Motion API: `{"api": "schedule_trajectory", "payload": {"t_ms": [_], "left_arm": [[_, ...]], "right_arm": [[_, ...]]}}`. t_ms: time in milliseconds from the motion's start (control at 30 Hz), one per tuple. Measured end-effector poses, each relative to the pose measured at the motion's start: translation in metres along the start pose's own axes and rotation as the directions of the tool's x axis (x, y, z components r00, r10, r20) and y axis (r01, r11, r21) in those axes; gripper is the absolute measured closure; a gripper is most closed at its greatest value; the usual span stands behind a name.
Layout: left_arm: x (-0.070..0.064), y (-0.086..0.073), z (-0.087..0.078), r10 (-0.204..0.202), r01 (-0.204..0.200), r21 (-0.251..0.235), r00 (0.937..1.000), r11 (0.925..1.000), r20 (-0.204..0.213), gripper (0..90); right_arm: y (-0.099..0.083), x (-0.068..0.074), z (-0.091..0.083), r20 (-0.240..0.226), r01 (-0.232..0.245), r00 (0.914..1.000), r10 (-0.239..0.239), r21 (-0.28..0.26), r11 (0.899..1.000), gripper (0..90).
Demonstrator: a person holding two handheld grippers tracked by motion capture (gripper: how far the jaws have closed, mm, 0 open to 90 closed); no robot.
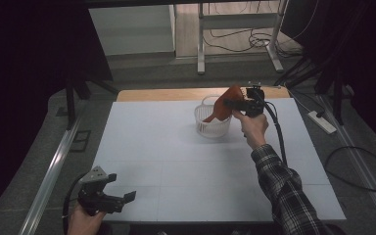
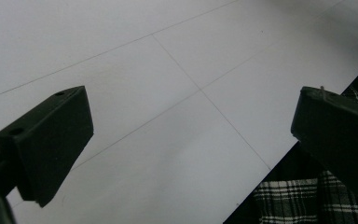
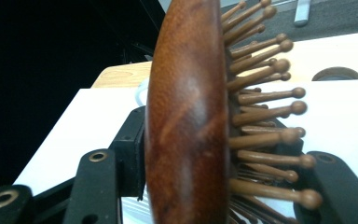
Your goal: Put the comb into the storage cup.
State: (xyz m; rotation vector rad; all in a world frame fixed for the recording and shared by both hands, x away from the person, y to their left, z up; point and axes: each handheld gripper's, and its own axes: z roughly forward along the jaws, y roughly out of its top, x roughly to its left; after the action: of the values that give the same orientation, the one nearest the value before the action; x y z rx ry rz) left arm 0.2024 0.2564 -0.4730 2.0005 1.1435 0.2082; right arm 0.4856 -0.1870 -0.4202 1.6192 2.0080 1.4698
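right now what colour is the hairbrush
Reddish-brown wood hairbrush, lighter brown pins; clearest in the right gripper view.

White table [image 1: 176, 161], white basket [image 1: 212, 125]

No legible text, labels, brand marks, numbers or signs appear in any view. The white counter [image 1: 176, 161] carries thin ruled lines only; the wooden hairbrush [image 3: 186, 121] and the white basket [image 1: 210, 126] are unmarked.

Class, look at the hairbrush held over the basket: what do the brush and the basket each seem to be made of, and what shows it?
Hairbrush: likely wood, polished; reddish-brown grain with a sheen, and ball-tipped pins that look wooden. Basket: probably white plastic; thin slotted walls, but too small to be sure.
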Motion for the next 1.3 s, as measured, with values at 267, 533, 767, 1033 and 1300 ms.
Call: {"api": "schedule_trajectory", "payload": {"t_ms": [267,533,767,1033,1300], "left_arm": [[-0.0002,0.0001,0.0002,0.000,0.000,0.000,1.0000,1.0000,-0.002,0.0],[-0.0003,0.0000,0.0002,0.000,0.000,0.001,1.0000,1.0000,-0.003,0.0],[-0.0003,0.0000,0.0003,-0.001,0.001,0.001,1.0000,1.0000,-0.003,0.0],[-0.0003,0.0001,0.0002,0.002,-0.002,0.002,1.0000,1.0000,-0.004,0.0],[-0.0005,0.0001,0.0002,0.004,-0.004,0.001,1.0000,1.0000,-0.003,0.0]], "right_arm": [[-0.0040,-0.0042,-0.0003,0.044,0.037,0.9983,-0.038,0.013,0.999,38.0],[-0.0075,-0.0075,0.0006,0.083,0.065,0.9942,-0.069,0.042,0.997,30.2],[-0.0089,-0.0058,0.0023,0.097,0.108,0.9888,-0.114,0.061,0.992,21.7],[-0.0083,-0.0054,0.0011,0.111,0.138,0.9831,-0.146,0.074,0.988,15.7],[-0.0078,-0.0061,-0.0015,0.109,0.168,0.9777,-0.179,0.102,0.980,13.3]]}}
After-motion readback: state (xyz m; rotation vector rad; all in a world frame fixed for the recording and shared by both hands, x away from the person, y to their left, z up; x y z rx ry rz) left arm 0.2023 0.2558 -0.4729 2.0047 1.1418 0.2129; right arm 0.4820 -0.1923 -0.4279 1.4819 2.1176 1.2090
